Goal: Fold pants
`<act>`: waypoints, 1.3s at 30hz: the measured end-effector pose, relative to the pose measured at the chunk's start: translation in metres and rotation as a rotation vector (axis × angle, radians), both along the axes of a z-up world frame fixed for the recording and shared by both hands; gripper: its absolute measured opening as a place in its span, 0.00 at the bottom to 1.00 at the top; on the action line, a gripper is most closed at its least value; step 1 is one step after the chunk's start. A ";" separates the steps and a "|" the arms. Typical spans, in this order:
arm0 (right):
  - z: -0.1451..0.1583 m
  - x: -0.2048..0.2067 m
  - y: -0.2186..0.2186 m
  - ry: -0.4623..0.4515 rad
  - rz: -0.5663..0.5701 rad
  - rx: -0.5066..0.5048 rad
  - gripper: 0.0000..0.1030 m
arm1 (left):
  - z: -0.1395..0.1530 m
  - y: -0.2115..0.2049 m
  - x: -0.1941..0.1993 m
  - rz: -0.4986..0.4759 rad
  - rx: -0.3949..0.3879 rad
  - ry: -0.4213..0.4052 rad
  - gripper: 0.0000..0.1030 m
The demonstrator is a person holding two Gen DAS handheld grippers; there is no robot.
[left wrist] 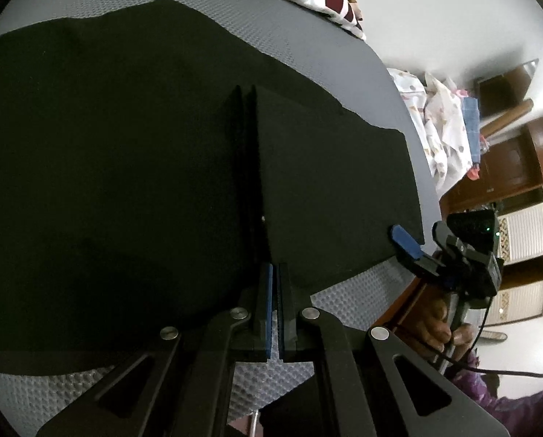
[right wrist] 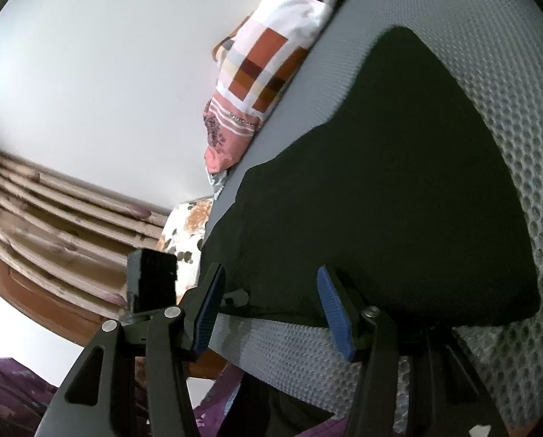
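Black pants [left wrist: 126, 153] lie spread on a grey textured mattress [left wrist: 355, 298]. My left gripper [left wrist: 275, 269] is shut on a raised ridge of the black cloth that runs away from its blue pads. At the pants' near right corner sits my right gripper [left wrist: 406, 245], with one blue pad lying on top of the cloth. In the right wrist view the right gripper [right wrist: 271, 313] stands open. The hem of the pants [right wrist: 380, 182] lies between its two blue pads, which do not press on it.
A patchwork pillow [right wrist: 268, 62] lies at the far edge of the mattress by a white wall. A heap of printed cloth [left wrist: 442, 127] and wooden furniture [left wrist: 508, 167] stand beyond the right edge. A hand [left wrist: 439, 327] holds the right gripper's handle. Curtains [right wrist: 53, 218] hang at the left.
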State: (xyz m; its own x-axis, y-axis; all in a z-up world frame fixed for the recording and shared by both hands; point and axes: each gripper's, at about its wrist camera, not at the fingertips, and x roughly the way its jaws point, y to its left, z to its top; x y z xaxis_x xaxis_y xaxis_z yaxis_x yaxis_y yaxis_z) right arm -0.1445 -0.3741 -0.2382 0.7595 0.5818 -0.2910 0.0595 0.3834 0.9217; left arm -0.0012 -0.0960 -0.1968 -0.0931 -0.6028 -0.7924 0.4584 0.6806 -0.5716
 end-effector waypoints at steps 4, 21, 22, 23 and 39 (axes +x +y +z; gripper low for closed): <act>-0.003 -0.004 -0.014 -0.023 -0.014 0.113 0.50 | 0.001 -0.003 0.000 -0.016 0.012 -0.009 0.02; 0.058 0.003 -0.054 -0.221 0.038 0.114 0.56 | -0.003 -0.005 0.002 -0.035 0.003 0.011 0.03; 0.064 0.009 -0.063 -0.223 0.008 0.079 0.56 | -0.003 -0.005 0.002 -0.033 0.003 0.011 0.03; 0.066 0.019 -0.068 -0.215 -0.007 0.050 0.56 | -0.004 -0.004 0.002 -0.031 0.001 0.013 0.03; -0.018 0.033 -0.124 0.043 -0.196 -0.039 0.11 | -0.009 0.003 0.008 -0.020 -0.014 0.039 0.06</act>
State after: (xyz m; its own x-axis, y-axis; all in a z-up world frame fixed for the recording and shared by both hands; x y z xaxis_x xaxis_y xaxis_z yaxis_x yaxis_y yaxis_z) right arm -0.1118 -0.4976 -0.2562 0.8436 0.4118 -0.3447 0.1752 0.3957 0.9015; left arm 0.0066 -0.0926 -0.2059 -0.1356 -0.6113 -0.7797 0.4490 0.6636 -0.5983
